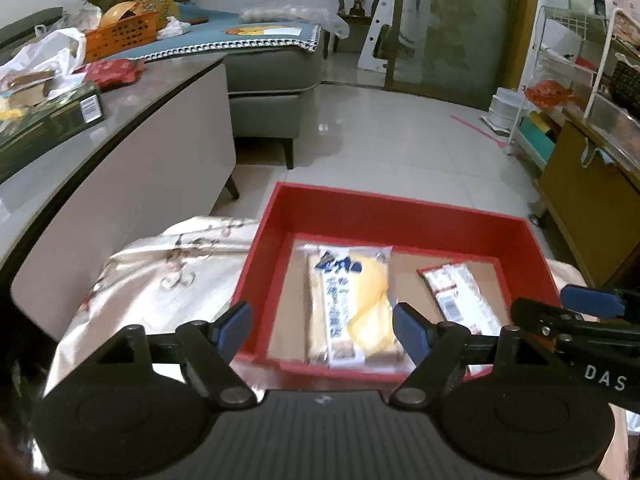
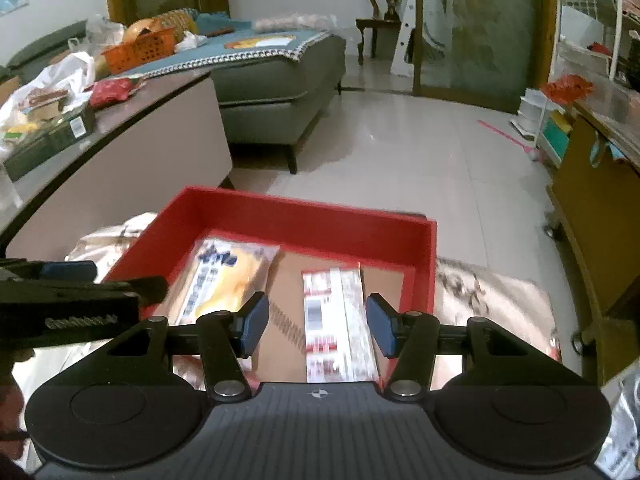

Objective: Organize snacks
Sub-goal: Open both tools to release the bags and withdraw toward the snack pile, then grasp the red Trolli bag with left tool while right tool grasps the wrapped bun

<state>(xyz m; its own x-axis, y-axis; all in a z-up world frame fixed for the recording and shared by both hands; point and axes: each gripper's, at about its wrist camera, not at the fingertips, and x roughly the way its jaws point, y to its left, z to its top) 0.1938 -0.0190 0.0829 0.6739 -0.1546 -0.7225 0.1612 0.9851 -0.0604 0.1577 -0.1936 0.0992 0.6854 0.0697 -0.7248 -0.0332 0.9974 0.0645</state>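
Over the red box (image 1: 400,216) both your grippers hang spread and empty: left gripper (image 1: 322,330) above the yellow snack (image 1: 356,300), right gripper (image 2: 316,324) above the red-and-white packet (image 2: 336,320); both look placed, so fetch more from the tabletop (image 1: 132,92) next

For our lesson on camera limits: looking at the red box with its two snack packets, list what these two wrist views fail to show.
- Yellow packet: print blurred in both views.
- Red-and-white packet: near end hidden by the camera body, right view.
- Red box: near wall hidden behind the left tongs.
- Counter clutter: cut off by the left edge.
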